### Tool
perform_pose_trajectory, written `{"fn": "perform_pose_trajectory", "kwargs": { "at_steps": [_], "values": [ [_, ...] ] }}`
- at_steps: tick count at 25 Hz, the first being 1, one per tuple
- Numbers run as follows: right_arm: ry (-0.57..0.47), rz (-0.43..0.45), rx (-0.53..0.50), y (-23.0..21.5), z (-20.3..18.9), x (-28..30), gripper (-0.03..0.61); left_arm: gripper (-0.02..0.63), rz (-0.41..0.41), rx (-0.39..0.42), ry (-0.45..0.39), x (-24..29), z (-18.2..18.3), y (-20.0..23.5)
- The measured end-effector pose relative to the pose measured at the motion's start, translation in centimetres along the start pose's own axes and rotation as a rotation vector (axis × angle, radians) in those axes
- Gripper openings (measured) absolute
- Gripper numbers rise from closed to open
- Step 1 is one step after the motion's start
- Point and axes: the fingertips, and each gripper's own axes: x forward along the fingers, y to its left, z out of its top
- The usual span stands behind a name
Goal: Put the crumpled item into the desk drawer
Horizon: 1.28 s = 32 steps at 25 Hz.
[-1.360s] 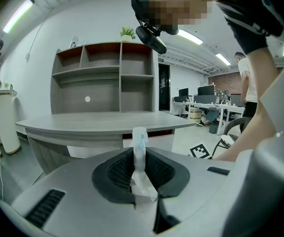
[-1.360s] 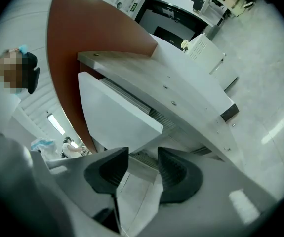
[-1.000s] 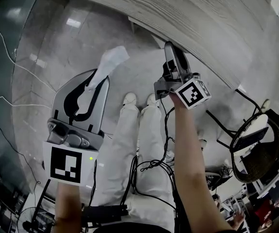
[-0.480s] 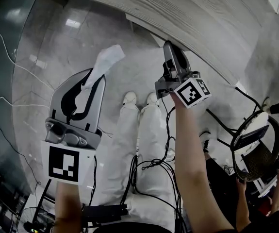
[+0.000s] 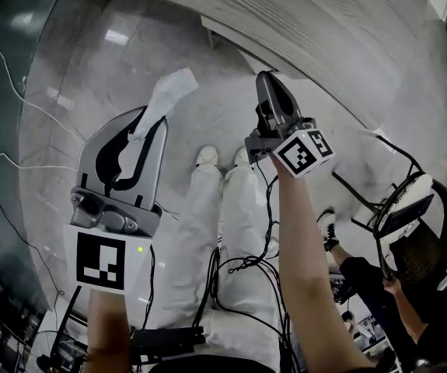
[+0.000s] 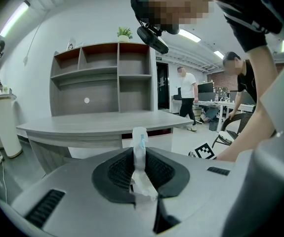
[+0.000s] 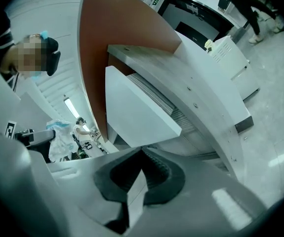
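My left gripper [image 5: 151,121] is shut on the crumpled item [image 5: 170,92], a white wad with a bit of blue that sticks out past the fingertips. In the left gripper view the crumpled item [image 6: 140,154] stands between the pads, with the grey desk [image 6: 97,125] ahead. My right gripper [image 5: 263,78] points at the underside of the desk [image 5: 309,22]. Its jaws have just been closing and now meet with nothing visible between them. In the right gripper view the right gripper [image 7: 142,150] sits just below the white drawer [image 7: 137,107].
A black chair [image 5: 410,231] stands at the right, with bystanders near it. Cables [image 5: 246,266] hang by the wearer's legs [image 5: 215,224], and more cable trails over the floor at the left. An open shelf unit [image 6: 102,78] stands behind the desk.
The right gripper's jaws have come together, and it has rolled slightly and edged left. The left gripper and the crumpled item have not moved. A bystander has moved in at the lower right.
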Motion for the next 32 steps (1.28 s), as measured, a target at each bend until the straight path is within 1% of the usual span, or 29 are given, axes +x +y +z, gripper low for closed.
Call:
{"fn": "perform_pose_trajectory", "kwargs": {
  "at_steps": [4, 6, 7, 8, 12, 13, 15, 20, 27, 32],
  "values": [
    [-0.008, -0.023, 0.057, -0.7, -0.2, -0.1, 0.008, 0.052, 0.001, -0.002, 0.001, 0.0, -0.2, -0.2],
    [-0.016, -0.021, 0.084, -0.8, -0.2, 0.0, 0.012, 0.052, -0.001, -0.001, 0.008, 0.0, -0.5, -0.3],
    [-0.019, -0.017, 0.101, -0.9, -0.1, 0.1, 0.038, 0.052, -0.001, -0.002, 0.011, 0.0, -0.6, -0.3],
    [-0.023, -0.016, 0.119, -1.0, -0.2, 0.2, 0.082, 0.052, 0.000, -0.004, 0.012, 0.0, -0.7, -0.4],
    [-0.042, -0.031, 0.174, -1.6, -0.1, 0.1, 0.141, 0.052, -0.002, -0.004, 0.017, -0.2, -0.8, -0.7],
    [-0.047, -0.029, 0.181, -1.6, 0.1, 0.1, 0.159, 0.052, -0.003, -0.001, 0.016, -0.3, -0.8, -0.7],
    [-0.059, -0.017, 0.188, -1.4, 0.5, 0.2, 0.176, 0.052, 0.000, -0.002, 0.009, -0.6, -0.6, -0.7],
    [-0.130, 0.045, 0.220, -0.2, 1.8, 0.0, 0.178, 0.052, 0.003, -0.001, 0.005, -1.3, -0.7, -0.9],
    [-0.206, 0.126, 0.229, 0.5, 2.2, -0.5, 0.175, 0.051, -0.004, 0.011, 0.008, -1.7, -0.7, -1.3],
    [-0.222, 0.168, 0.210, -0.1, 2.5, -0.3, 0.137, 0.052, -0.002, 0.012, 0.023, -0.5, -0.9, -0.7]
  ]
}}
